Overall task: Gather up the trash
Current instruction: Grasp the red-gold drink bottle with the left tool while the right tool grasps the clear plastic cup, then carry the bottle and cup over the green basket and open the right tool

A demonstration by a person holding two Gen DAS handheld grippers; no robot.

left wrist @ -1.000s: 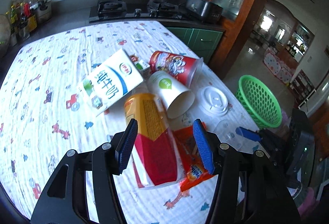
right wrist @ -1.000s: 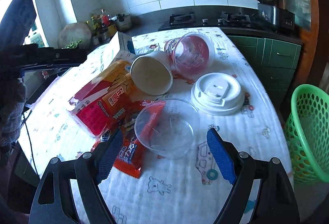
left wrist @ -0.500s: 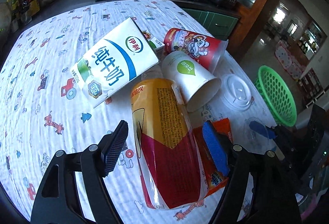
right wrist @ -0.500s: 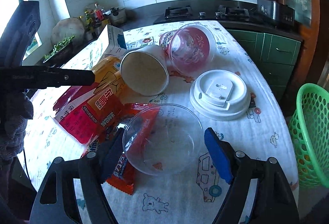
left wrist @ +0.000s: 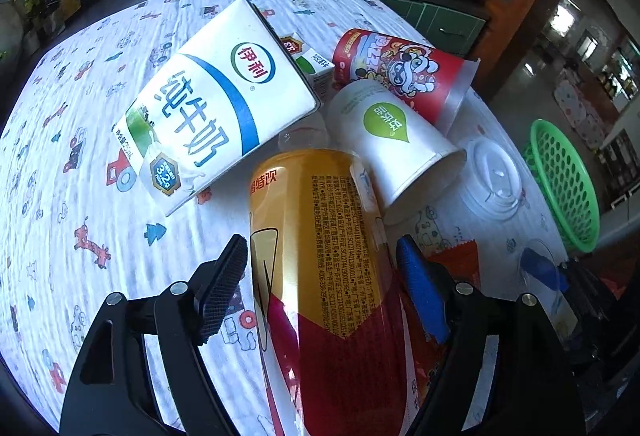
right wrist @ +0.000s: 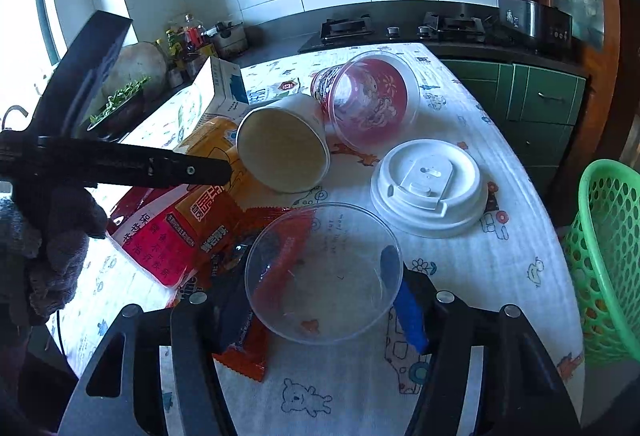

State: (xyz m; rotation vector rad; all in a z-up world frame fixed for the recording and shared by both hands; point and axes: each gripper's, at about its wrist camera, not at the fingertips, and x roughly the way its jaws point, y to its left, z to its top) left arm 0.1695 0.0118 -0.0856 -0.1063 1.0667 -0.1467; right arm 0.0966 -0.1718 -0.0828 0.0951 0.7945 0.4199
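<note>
Between the open left jaws (left wrist: 322, 290) a yellow-and-red pouch (left wrist: 328, 276) is straddled, untouched, its long axis running away along the counter (left wrist: 80, 163), while a clear lid (right wrist: 324, 272) is being closed on by the right jaws (right wrist: 320, 300), with the green basket (right wrist: 600, 276) off right.

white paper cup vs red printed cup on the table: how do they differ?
The white paper cup is opaque, plain white with a green leaf logo; the red printed cup is see-through plastic with cartoon print. The paper cup lies nearer the cameras, with the red cup behind it and touching it. The red cup's mouth looks wider. Both lie on their sides, empty, mouths towards the right wrist camera.
</note>
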